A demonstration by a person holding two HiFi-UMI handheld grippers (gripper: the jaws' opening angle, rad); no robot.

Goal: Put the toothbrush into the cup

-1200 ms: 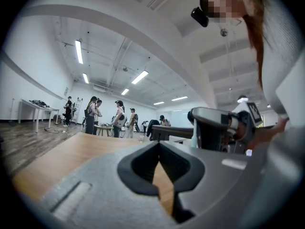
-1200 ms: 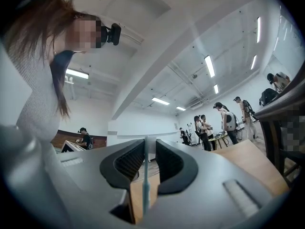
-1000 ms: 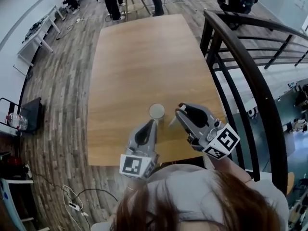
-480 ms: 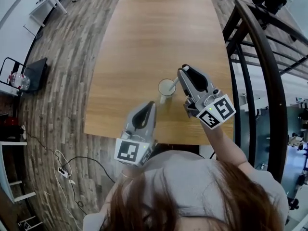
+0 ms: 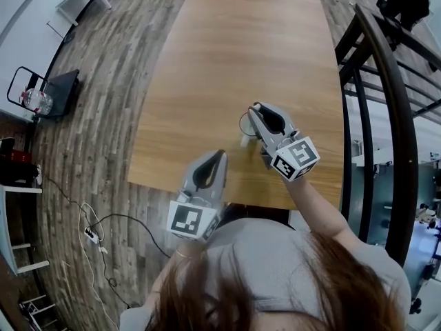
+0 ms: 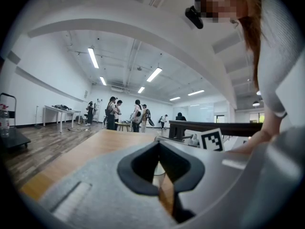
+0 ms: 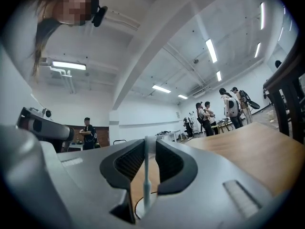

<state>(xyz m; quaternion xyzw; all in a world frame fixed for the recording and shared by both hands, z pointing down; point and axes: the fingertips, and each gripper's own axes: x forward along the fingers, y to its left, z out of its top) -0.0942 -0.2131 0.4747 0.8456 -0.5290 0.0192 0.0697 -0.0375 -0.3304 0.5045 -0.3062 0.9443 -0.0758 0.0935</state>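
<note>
A clear cup [image 5: 244,134] stands on the wooden table [image 5: 207,67] near its front edge, largely hidden under my right gripper [image 5: 255,109]. That gripper is shut on a thin pale toothbrush [image 7: 146,175], which hangs upright between the jaws [image 7: 147,144]. Its lower end reaches down inside the cup's rim [image 7: 137,205]. My left gripper [image 5: 220,154] hovers just in front and left of the cup, apart from it, shut and empty. Through its closed jaws [image 6: 158,144] the cup [image 6: 159,169] shows just ahead.
A black railing [image 5: 386,81] runs along the table's right side, close to my right arm. A dark cart [image 5: 48,92] and cables lie on the floor at the left. Several people [image 6: 114,113] stand by tables beyond the far end.
My right gripper has come down over the cup with the toothbrush, whose end now sits inside the rim. The left gripper has drawn back from the cup toward the table's front edge.
</note>
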